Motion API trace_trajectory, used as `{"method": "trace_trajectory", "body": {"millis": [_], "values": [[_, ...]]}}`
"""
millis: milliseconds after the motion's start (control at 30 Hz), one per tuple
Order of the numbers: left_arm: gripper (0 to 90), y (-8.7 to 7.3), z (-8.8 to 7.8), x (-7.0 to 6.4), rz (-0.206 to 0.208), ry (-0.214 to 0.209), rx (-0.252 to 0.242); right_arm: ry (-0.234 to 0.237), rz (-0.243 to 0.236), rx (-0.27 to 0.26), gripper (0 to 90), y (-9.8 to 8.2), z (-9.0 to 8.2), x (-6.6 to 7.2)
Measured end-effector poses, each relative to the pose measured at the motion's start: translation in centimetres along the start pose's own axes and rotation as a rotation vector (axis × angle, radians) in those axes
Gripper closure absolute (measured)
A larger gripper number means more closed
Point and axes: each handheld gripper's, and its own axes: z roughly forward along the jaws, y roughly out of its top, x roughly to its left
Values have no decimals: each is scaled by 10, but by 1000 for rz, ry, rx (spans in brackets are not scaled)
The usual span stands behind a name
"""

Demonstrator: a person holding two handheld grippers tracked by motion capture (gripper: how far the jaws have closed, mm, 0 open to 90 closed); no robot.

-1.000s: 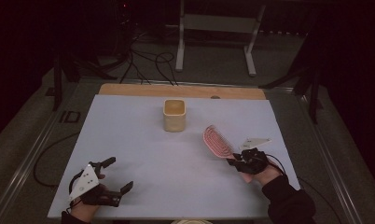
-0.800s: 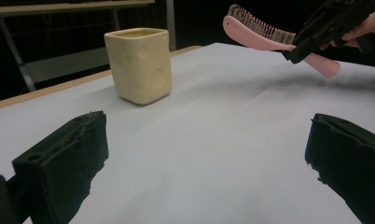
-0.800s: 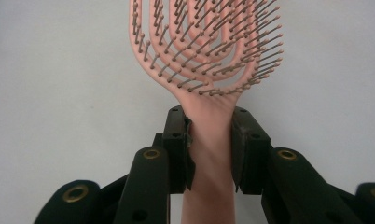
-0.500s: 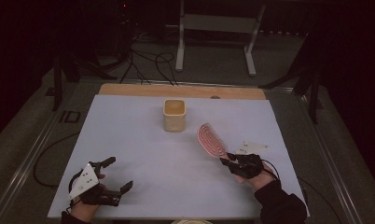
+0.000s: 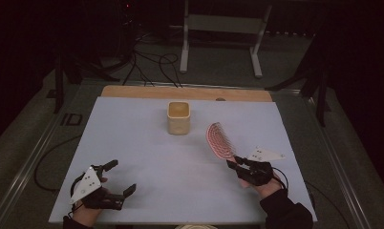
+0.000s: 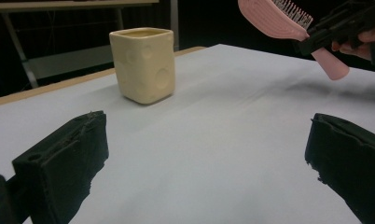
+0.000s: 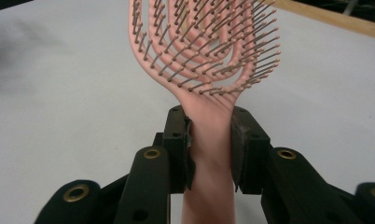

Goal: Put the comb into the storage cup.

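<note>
A pink hairbrush (image 5: pixel 218 140) is held above the table's right half, its handle clamped between the jaws of my right gripper (image 5: pixel 233 164). The right gripper view looks along that handle (image 7: pixel 209 140) up to the bristled head (image 7: pixel 202 42). A cream square cup (image 5: pixel 178 117) stands upright at the table's middle back, to the left of the brush. At the front left corner my left gripper (image 5: pixel 119 178) rests open with nothing between its jaws. In the left gripper view the cup (image 6: pixel 142 63) stands ahead and the hairbrush (image 6: pixel 288 25) hangs at the upper right.
The white tabletop (image 5: pixel 147 157) has a wooden strip (image 5: pixel 180 92) along its far edge. Beyond the table stand a metal frame (image 5: pixel 221 28) and loose cables (image 5: pixel 152 59) on the dark floor. A cable (image 5: pixel 47 157) loops off the table's left side.
My right gripper has carried the hairbrush leftward and toward the front, away from the right edge. The left gripper has stayed still and open.
</note>
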Motion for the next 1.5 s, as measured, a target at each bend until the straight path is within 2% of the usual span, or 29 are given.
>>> {"method": "trace_trajectory", "body": {"millis": [67,100,200,233,300,333,400,433,633,833,967,1167,1300,1500], "values": [[1,2,1,-1,10,15,11,0,5,-4,708,0,0,1],[1,2,2,-1,13,19,15,-4,-11,-13,709,-1,0,2],[1,4,5,0,3,32,38,15,-11,-26,709,0,-1,2],[2,5,5,0,-3,28,42,4,-9,-32,709,0,-1,3],[2,9,8,-1,-9,32,64,7,-4,-40,709,0,-2,3],[1,11,10,-2,-9,22,69,21,2,-39,709,1,-3,2],[1,14,12,-3,-6,15,79,21,2,-39,709,1,-3,2],[1,20,16,-6,12,11,104,28,8,-51,709,2,-5,2],[2,41,30,-10,3,-14,128,11,-10,-51,709,2,-4,5],[1,60,41,-12,35,-18,160,18,-5,-54,709,3,-5,5],[1,68,48,-11,12,-23,163,17,-1,-54,710,3,-6,5],[2,75,59,-9,16,-13,195,22,0,-54,710,3,-5,6],[1,85,65,-7,-21,-35,191,17,2,-57,711,3,-5,6],[2,101,78,-9,-18,-44,203,26,5,-49,712,4,-4,7]]}}
